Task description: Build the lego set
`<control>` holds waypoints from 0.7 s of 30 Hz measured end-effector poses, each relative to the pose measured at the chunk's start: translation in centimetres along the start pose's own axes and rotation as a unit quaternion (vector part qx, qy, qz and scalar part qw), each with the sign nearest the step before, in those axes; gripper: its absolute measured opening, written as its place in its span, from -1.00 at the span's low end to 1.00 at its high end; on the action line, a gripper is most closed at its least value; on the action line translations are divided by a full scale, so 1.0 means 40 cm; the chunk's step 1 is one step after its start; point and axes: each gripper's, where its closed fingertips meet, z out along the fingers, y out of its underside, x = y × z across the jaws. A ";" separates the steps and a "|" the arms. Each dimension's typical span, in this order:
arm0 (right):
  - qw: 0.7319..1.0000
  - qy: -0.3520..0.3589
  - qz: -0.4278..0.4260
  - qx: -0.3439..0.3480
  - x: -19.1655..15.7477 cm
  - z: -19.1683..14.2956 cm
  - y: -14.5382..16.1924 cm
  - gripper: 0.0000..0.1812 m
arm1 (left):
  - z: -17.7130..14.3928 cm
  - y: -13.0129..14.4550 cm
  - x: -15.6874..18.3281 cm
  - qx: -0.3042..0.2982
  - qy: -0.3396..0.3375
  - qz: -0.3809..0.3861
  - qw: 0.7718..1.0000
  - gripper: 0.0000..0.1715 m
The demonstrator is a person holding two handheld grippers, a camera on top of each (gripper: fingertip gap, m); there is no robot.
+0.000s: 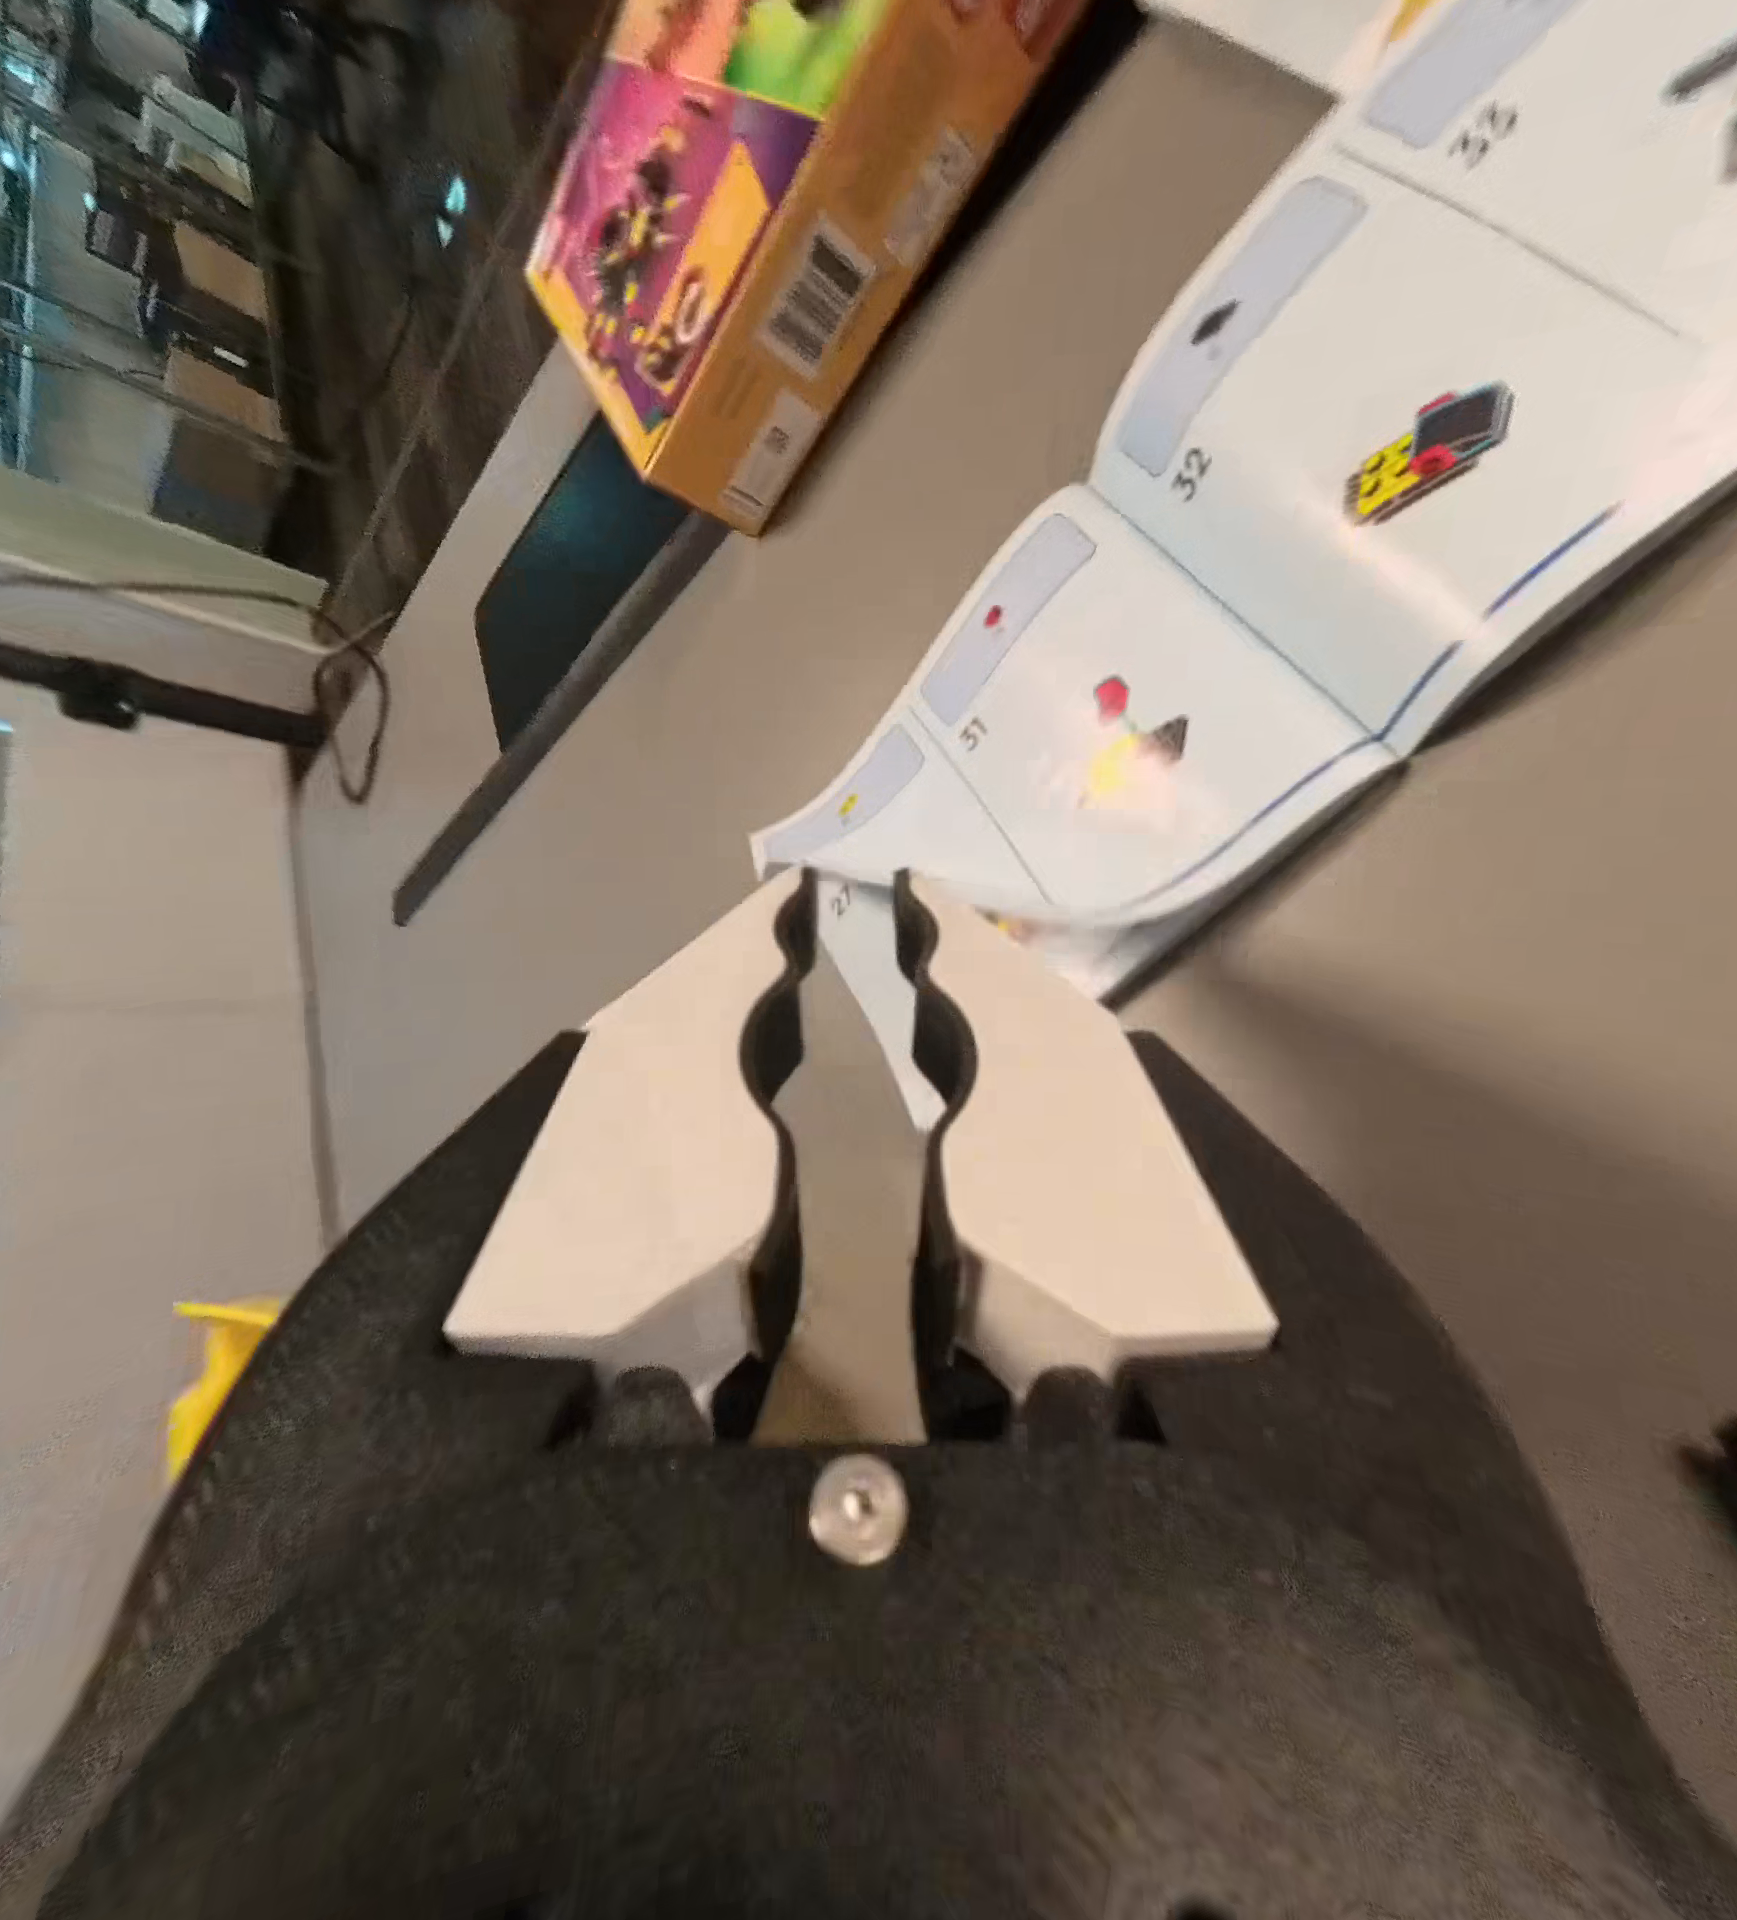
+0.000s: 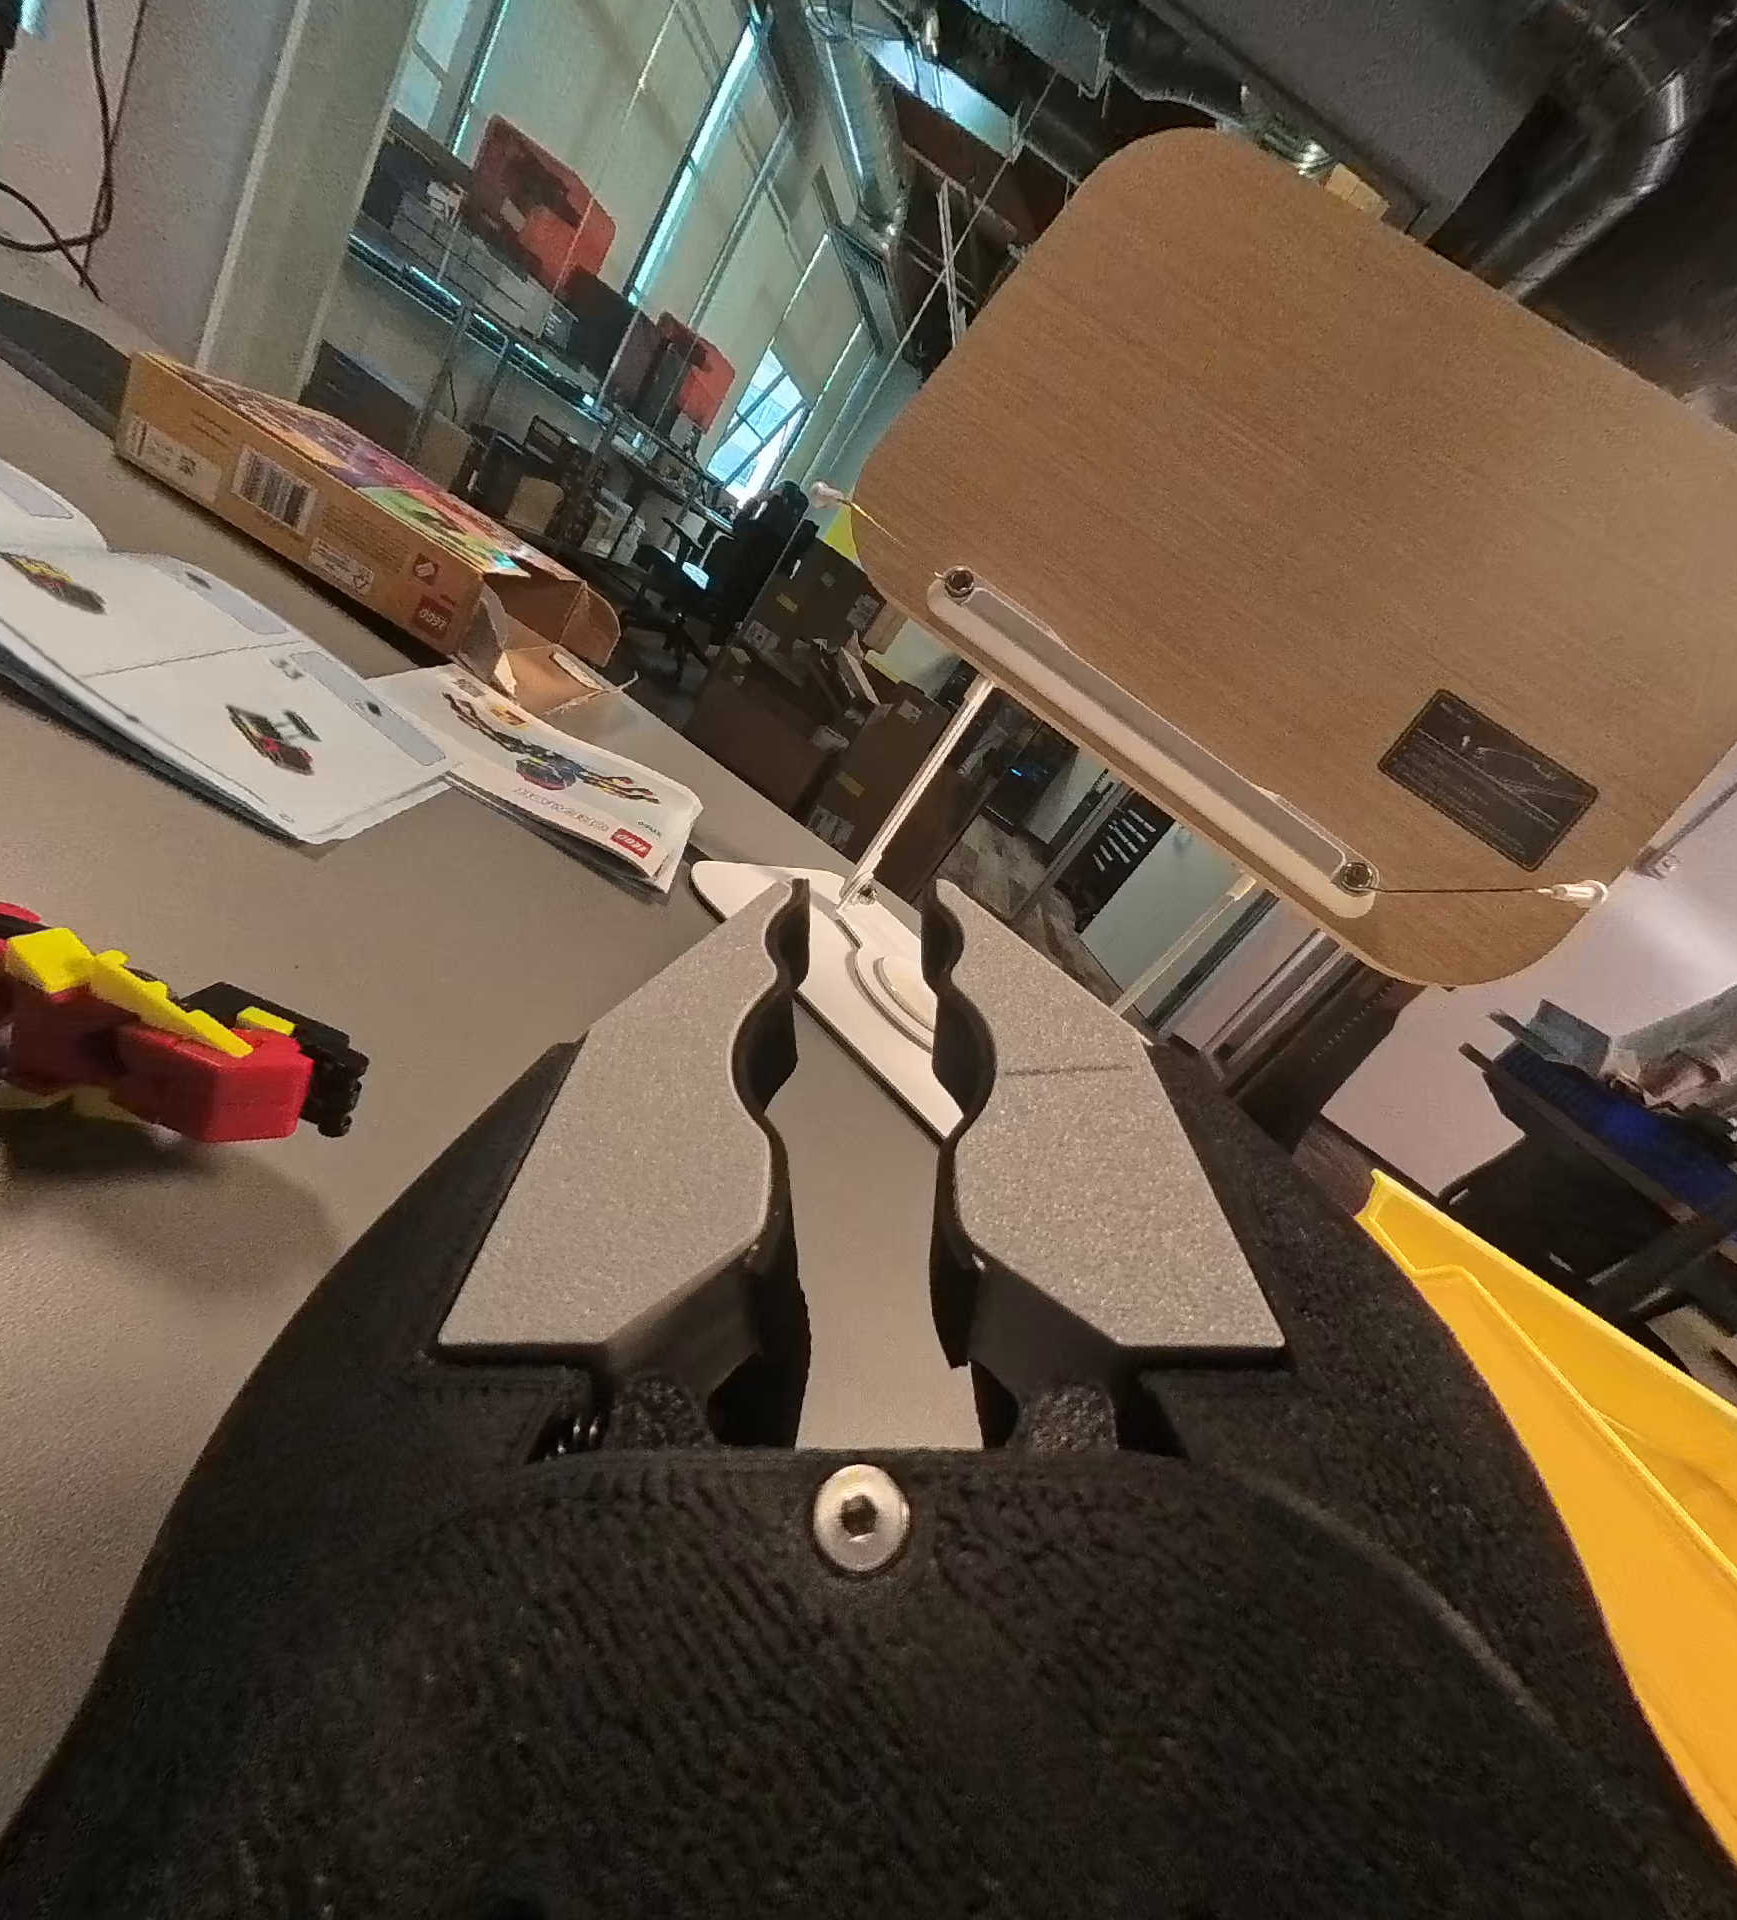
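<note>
Out ahead of the gripper, the grey desk [image 2: 168, 1299] runs off toward tall windows [image 2: 739, 208], daylight pouring through. Metal shelving [image 2: 490, 301] lines the glass, stacked with red and dark boxes. Up above, bare silver ducts [image 2: 1622, 135] cross a dark ceiling. To the right, a wooden panel [image 2: 1342, 499] on a thin stand; further right, a cluttered dark cart [image 2: 1622, 1143].

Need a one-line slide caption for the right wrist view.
Right gripper open and empty over the table, the partly built red-yellow-black model to its left.
</note>
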 end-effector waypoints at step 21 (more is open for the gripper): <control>1.000 -0.009 -0.023 -0.010 -0.017 -0.001 0.005 -0.79 | -0.143 0.081 -0.093 0.412 -0.036 -0.174 0.894 -0.88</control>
